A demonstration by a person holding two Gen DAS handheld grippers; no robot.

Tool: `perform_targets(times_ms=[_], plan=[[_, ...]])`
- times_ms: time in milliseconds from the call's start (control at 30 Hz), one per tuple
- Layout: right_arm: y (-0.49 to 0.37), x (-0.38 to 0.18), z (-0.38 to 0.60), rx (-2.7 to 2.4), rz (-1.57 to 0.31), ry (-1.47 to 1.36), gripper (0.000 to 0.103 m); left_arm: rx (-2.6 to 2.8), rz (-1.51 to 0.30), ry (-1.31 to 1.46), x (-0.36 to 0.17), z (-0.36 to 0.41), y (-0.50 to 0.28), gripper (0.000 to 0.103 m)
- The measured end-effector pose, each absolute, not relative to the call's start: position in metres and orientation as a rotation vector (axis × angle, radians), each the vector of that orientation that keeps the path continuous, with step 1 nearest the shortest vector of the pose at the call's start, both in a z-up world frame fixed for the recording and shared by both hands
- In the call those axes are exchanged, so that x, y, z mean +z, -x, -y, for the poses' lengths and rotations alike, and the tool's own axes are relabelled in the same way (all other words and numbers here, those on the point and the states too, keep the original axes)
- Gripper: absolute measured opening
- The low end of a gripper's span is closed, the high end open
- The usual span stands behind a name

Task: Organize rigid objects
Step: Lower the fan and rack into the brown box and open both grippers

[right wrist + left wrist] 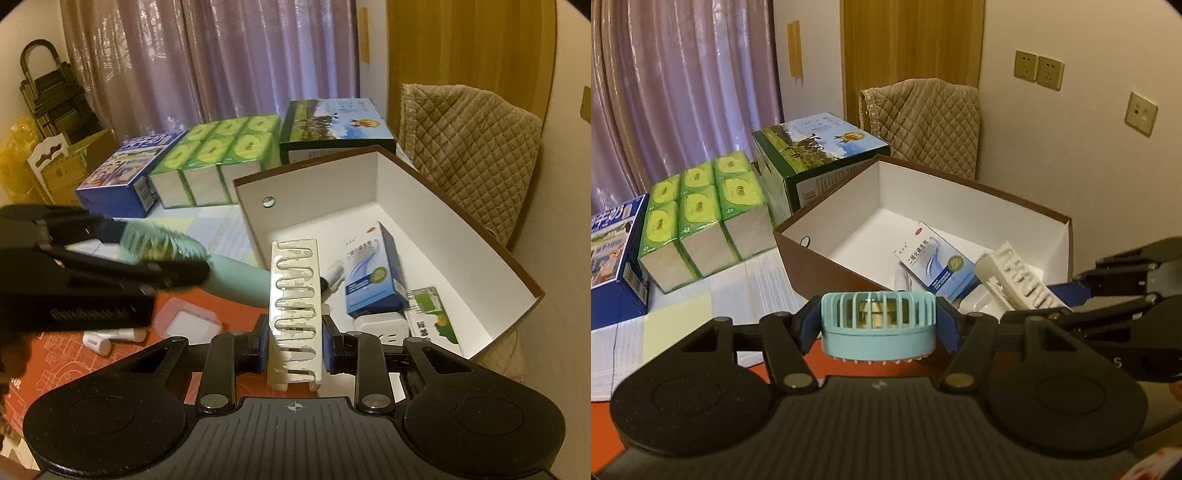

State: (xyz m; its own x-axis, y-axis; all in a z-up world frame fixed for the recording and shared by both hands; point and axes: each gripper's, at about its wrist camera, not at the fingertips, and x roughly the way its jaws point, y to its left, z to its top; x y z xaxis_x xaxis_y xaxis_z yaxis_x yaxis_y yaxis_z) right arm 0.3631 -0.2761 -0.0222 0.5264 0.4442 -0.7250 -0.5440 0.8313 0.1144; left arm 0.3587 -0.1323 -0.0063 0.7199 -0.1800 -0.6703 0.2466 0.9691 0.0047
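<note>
From the left wrist view, we see our left tongs [878, 320] clamped on a teal brush [878, 314] at lower centre, the brown box [816, 251] behind it.

From the right wrist view, our right tongs [294, 345] pinch a cream slotted rack [295, 310] at centre, over the box's near edge.

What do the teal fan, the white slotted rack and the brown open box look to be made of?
Teal fan: matte moulded plastic, going by its even colour and thin grille ribs.
White slotted rack: probably painted metal or plastic; its white coating is flaking in patches, which leaves the base unclear.
Brown open box: likely cardboard, with thin flat walls, brown outside, white inside.
</note>
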Motion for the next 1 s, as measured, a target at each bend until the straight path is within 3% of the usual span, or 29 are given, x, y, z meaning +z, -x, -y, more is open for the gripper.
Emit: perform_targets(times_ms=[433,1000], plan=[[-0.389,-0.024,0.299,0.568,-0.833,0.100,0.024,-0.264,-0.687,-0.160,0.010,0.158,-0.388,0.059],[-0.437,-0.030,0.323,0.505,-0.854,0.088,0.024,-0.259,-0.749,-0.183,-0.012,0.178,-0.448,0.059]])
